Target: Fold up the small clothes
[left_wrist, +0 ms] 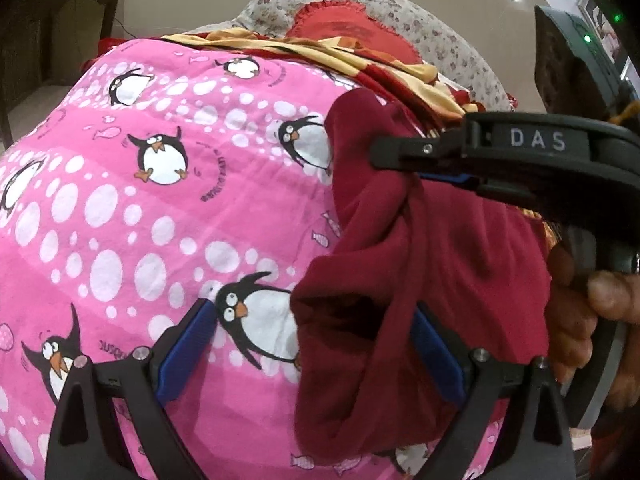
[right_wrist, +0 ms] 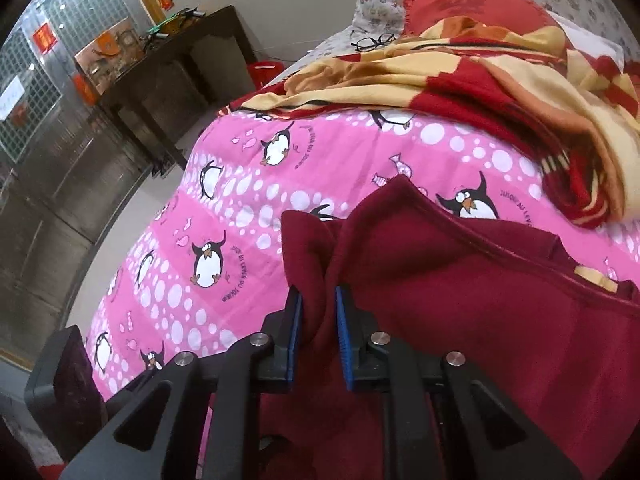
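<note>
A maroon garment (left_wrist: 432, 264) lies bunched on a pink penguin-print bedsheet (left_wrist: 132, 216). My left gripper (left_wrist: 316, 344) is open; its blue pads (left_wrist: 188, 352) stand wide apart, and the garment's edge drapes over the right pad. My right gripper (right_wrist: 318, 336) is shut on a fold of the maroon garment (right_wrist: 480, 300), its blue pads (right_wrist: 295, 336) pinching the cloth. It also shows in the left wrist view (left_wrist: 404, 152), gripping the garment's upper edge.
A red and yellow blanket (right_wrist: 500, 80) is heaped at the far side of the bed, with a red cushion (right_wrist: 472, 4) and glasses (right_wrist: 372, 42) behind it. A dark wooden table (right_wrist: 176, 64) stands left of the bed.
</note>
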Available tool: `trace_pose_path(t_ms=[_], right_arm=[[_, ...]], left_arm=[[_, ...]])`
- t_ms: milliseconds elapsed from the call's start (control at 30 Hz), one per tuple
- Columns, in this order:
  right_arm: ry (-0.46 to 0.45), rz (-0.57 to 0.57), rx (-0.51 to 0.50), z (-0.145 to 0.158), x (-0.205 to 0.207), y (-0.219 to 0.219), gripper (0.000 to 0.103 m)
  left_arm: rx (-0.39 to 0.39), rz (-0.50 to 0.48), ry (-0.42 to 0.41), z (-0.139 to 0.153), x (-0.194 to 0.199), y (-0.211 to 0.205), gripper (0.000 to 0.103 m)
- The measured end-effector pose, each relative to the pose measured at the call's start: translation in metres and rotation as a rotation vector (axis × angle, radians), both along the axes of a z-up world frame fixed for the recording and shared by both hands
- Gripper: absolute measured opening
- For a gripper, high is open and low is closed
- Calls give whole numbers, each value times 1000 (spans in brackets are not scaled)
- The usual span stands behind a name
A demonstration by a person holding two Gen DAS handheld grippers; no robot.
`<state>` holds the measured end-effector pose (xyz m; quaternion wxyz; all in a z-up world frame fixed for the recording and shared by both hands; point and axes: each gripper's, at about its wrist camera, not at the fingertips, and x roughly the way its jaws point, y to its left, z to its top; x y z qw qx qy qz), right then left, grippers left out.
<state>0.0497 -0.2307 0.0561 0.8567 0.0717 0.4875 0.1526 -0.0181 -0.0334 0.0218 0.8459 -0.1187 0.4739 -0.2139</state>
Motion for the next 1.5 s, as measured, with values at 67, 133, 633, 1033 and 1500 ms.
trace_pose_path(t_ms=[67,133,633,1033,1500], right_arm=[[1,-1,2,2,0,2,45],[4,-3,5,1,3,3,45],[29,3,21,-5,10,5,45],[64,1,-54,-6,16,20,69],[133,2,-187,-19,38,43,87]], left_arm=[[2,6,6,0,0,-1,98],[0,8,10,0,0,0,98],[-51,-37,40,1,-4,0,98],[-117,-60,69,-11,-1,2,42],[-86,-103,-25,9,-16,-11,23]])
